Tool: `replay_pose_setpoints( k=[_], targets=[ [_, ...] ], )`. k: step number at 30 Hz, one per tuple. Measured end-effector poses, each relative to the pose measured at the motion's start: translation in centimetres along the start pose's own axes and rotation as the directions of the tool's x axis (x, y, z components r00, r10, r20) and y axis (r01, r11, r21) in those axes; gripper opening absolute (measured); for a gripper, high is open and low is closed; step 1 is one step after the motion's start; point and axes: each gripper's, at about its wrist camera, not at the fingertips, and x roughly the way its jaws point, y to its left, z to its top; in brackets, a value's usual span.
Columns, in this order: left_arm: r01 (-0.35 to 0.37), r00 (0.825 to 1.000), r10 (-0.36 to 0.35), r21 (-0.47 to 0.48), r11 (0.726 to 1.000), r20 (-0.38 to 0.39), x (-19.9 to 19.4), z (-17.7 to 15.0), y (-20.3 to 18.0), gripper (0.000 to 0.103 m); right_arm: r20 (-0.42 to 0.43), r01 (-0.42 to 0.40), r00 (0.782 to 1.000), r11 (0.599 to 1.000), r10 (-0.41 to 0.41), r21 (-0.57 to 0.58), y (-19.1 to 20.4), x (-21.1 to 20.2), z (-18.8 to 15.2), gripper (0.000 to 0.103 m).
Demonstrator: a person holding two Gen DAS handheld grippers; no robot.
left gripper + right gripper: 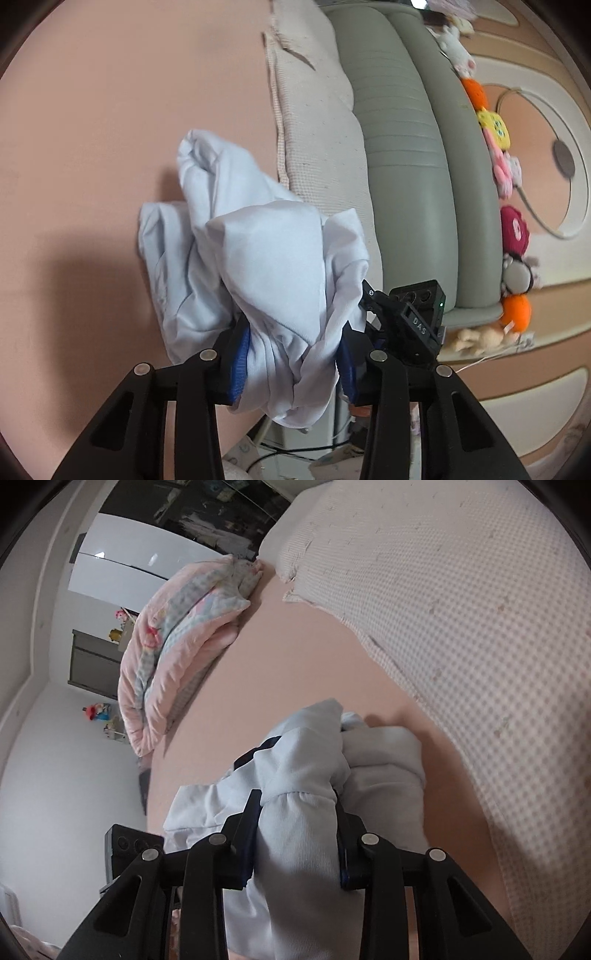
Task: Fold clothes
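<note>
While both the left claw (291, 354) and right claw (295, 834) pinch bunched folds of the pale-blue garment (258, 251), its light, limp cloth sags, so a hem or seam would, I judge, give surer purchase.

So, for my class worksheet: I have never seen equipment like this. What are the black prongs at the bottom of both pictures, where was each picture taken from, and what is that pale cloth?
No robot is here: a person holds a black two-finger gripper in each hand, each with a wide-angle camera looking along its fingers. One picture comes from the left gripper, the other from the right gripper. Both are closed on bunched parts of one pale blue-white fabric garment, which is crumpled, not yet folded; the rest trails onto a pink bed sheet. Nearby lie a checked cream pillow and a folded pink quilt. The left view also shows a grey padded headboard lined with colourful plush toys.
</note>
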Motion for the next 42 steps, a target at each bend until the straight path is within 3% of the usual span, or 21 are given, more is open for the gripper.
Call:
replay_pose_setpoints(
  k=[3, 6, 8, 11, 18, 25, 32, 36, 42],
  targets=[
    [-0.015, 1.000, 0.015, 0.014, 1.000, -0.003, 0.0, 0.5, -0.3, 0.040, 0.006, 0.042, 0.999, 0.999, -0.042, -0.018, 0.5, 0.2, 0.3, 0.036],
    [-0.043, 0.999, 0.043, -0.012, 0.999, -0.005, -0.7, 0.7, -0.4, 0.052, 0.011, 0.118, 0.993, 0.991, -0.117, -0.071, 1.4, 0.1, 0.5, 0.048],
    [-0.095, 0.995, 0.095, 0.004, 0.995, 0.004, -1.8, 0.4, -1.0, 0.061, 0.012, 0.155, 0.988, 0.983, -0.154, -0.103, 2.0, 0.0, 0.5, 0.051],
    [-0.156, 0.988, 0.155, 0.055, 0.986, 0.017, -2.6, -0.2, -2.2, 0.065, 0.024, 0.233, 0.972, 0.961, -0.232, -0.149, 2.8, -0.4, 0.5, 0.061],
    [-0.187, 0.981, 0.181, 0.075, 0.980, 0.075, -5.3, 0.4, -3.8, 0.068, 0.078, 0.330, 0.944, 0.904, -0.321, -0.271, 5.4, -2.0, 0.6, 0.062],
    [-0.206, 0.978, 0.201, 0.098, 0.974, 0.053, -4.0, 0.4, -4.2, 0.070, 0.069, 0.313, 0.948, 0.875, -0.311, -0.369, 8.4, -2.5, -0.1, 0.062],
    [-0.165, 0.985, 0.158, 0.141, 0.976, 0.065, -3.1, 0.6, -4.9, 0.070, -0.023, 0.234, 0.959, 0.835, -0.282, -0.497, 11.3, 0.0, -1.7, 0.062],
    [-0.179, 0.983, 0.171, 0.183, 0.967, 0.062, -2.7, 0.5, -5.3, 0.070, -0.026, 0.271, 0.945, 0.821, -0.327, -0.503, 11.3, 1.1, -1.4, 0.062],
    [-0.259, 0.966, 0.240, 0.279, 0.925, 0.101, -2.6, -0.1, -6.6, 0.070, 0.007, 0.330, 0.931, 0.830, -0.366, -0.451, 9.7, -0.5, -0.5, 0.062]
  ],
)
